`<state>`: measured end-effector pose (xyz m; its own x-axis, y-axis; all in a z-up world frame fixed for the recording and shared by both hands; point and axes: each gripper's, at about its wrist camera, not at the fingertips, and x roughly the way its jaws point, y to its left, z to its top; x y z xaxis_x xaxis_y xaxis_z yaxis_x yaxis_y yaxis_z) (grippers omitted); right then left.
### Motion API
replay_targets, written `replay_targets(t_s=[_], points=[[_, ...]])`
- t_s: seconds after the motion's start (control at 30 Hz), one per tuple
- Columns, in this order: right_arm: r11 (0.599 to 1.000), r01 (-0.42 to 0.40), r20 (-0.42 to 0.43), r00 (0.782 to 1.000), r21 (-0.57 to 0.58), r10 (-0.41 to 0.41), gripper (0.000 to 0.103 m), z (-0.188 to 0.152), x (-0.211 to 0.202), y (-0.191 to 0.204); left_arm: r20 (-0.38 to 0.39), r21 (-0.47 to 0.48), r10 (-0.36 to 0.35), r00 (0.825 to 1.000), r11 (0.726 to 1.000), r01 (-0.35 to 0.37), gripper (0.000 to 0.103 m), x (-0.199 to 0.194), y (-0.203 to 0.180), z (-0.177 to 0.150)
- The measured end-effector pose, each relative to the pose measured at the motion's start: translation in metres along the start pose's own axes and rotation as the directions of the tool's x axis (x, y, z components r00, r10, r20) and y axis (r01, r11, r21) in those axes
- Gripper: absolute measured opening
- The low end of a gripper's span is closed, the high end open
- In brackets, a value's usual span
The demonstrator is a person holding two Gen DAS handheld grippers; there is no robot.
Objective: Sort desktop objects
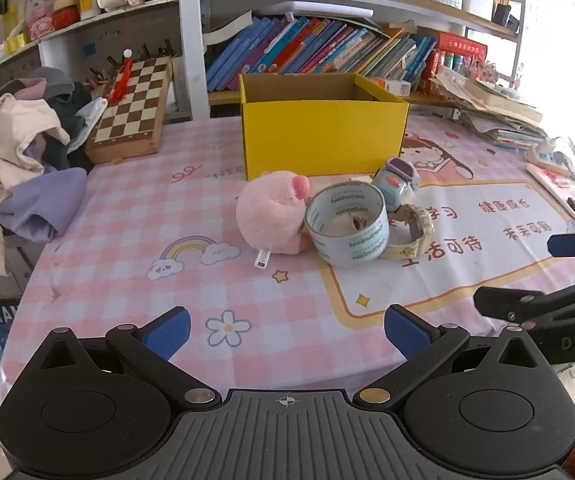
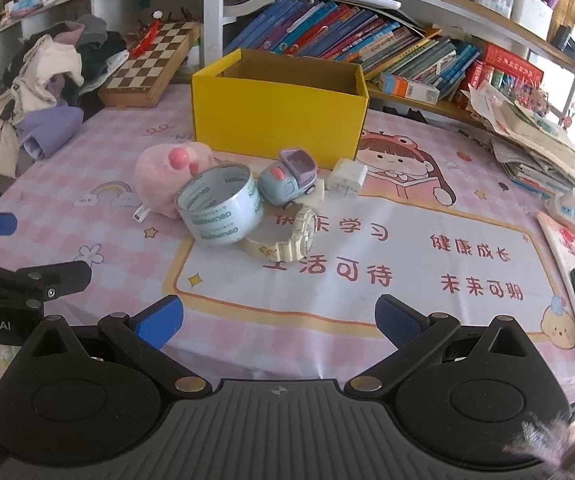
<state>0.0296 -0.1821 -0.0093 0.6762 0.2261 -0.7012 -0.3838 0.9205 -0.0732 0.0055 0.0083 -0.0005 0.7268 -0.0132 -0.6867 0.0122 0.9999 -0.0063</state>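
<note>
A pink checked surface [image 2: 107,280] is being viewed from the near edge by both wrist cameras. The left gripper [image 1: 286,334] is being held low over the near part of the surface, its blue-padded fingers [image 1: 169,330] spread wide apart with nothing between them. The right gripper [image 2: 278,322] is being held likewise, released and empty, its fingers [image 2: 397,326] well apart. A cluster of small items is being seen mid-surface, just near of a yellow cardboard box [image 2: 279,120] whose top is standing open. A pink plush toy [image 2: 159,176] is lying at the left of the cluster, touching a roll of clear tape [image 2: 221,210] that is tilted on its edge. A cream wristwatch [image 2: 283,238] is lying just right of the roll, touching it on the near-right side. A small blue and purple toy car [image 2: 287,178] is being seen just beyond the watch, near the box's front wall. A white charger block [image 2: 347,178] is lying just right of the car in the right wrist view; in the left wrist view it cannot be made out. A chessboard [image 1: 133,110] is being seen propped at the far left, beside a heap of clothes [image 1: 19,148]. Rows of books [image 2: 367,46] are being seen on the shelf behind the box, and a stack of papers [image 2: 535,148] at the far right.
</note>
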Motion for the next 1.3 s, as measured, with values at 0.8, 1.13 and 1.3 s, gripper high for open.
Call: replay_targets(t_s=[0.8, 1.13, 1.3], points=[[1.0, -0.003, 0.031, 1.0, 0.011, 0.003, 0.098, 0.004, 0.004, -0.005, 0.051, 0.016, -0.006, 0.999, 1.0, 0.005, 0.103, 0.001, -0.002, 0.005], [0.999, -0.016, 0.018, 1.0, 0.043, 0.015, 0.079, 0.008, 0.014, -0.016, 0.027, 0.006, -0.042, 0.999, 0.999, 0.042, 0.103, 0.008, -0.001, 0.011], [0.998, -0.021, 0.017, 1.0, 0.058, 0.02, 0.079, 0.011, 0.02, -0.022, 0.019, -0.005, -0.035, 0.999, 0.999, 0.035, 0.103, 0.013, 0.0, 0.014]])
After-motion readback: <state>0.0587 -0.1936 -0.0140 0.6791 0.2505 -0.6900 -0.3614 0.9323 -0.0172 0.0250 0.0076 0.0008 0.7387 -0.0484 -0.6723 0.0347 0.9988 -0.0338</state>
